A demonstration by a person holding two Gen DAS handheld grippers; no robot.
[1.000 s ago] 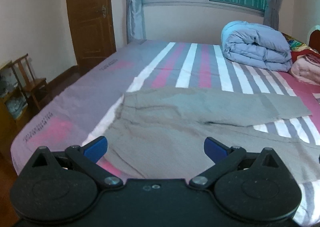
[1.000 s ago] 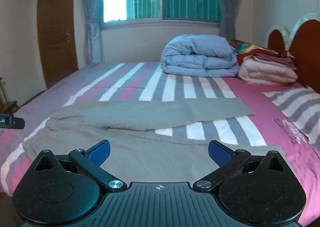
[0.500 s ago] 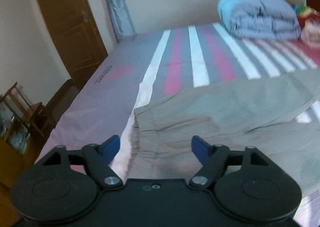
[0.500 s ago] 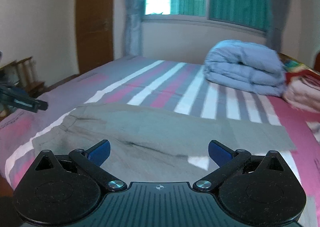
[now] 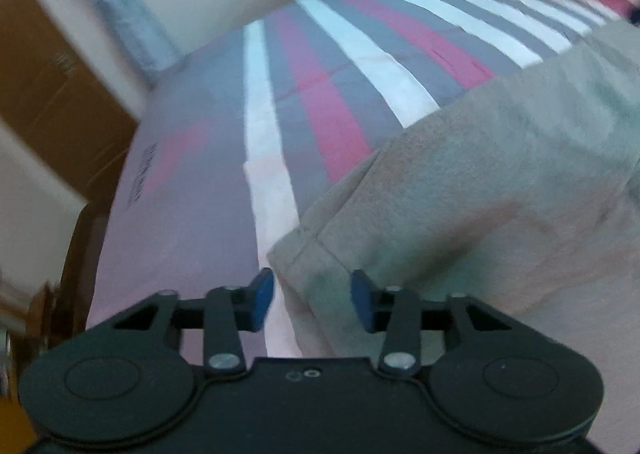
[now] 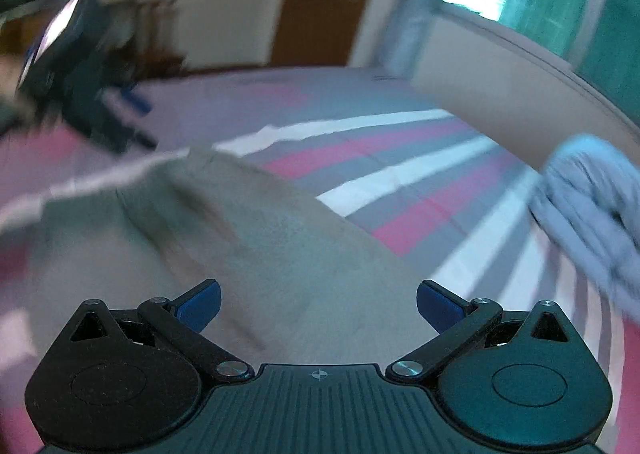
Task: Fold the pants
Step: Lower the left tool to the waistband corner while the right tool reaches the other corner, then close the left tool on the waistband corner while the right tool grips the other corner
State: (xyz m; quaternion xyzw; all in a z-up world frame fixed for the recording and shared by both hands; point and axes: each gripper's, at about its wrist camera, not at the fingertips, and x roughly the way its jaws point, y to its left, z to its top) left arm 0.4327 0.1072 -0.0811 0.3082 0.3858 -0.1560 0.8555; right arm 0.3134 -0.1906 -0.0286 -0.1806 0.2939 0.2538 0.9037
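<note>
Striped bed sheet [image 5: 280, 101] under grey pants [image 5: 500, 181], long axis running right from the waistband corner [image 5: 304, 254]. My left gripper [image 5: 312, 300], just narrowing, straddles that corner without pinching it yet. Right gripper [image 6: 318, 304] hangs spread over the fabric, holding nothing; left is nearer.

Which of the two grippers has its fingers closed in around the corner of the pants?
The left gripper: its fingers have just been closing and now bracket the hemmed corner of the grey pants, without visibly pinching it. The right gripper stands wide open over flat cloth.
</note>
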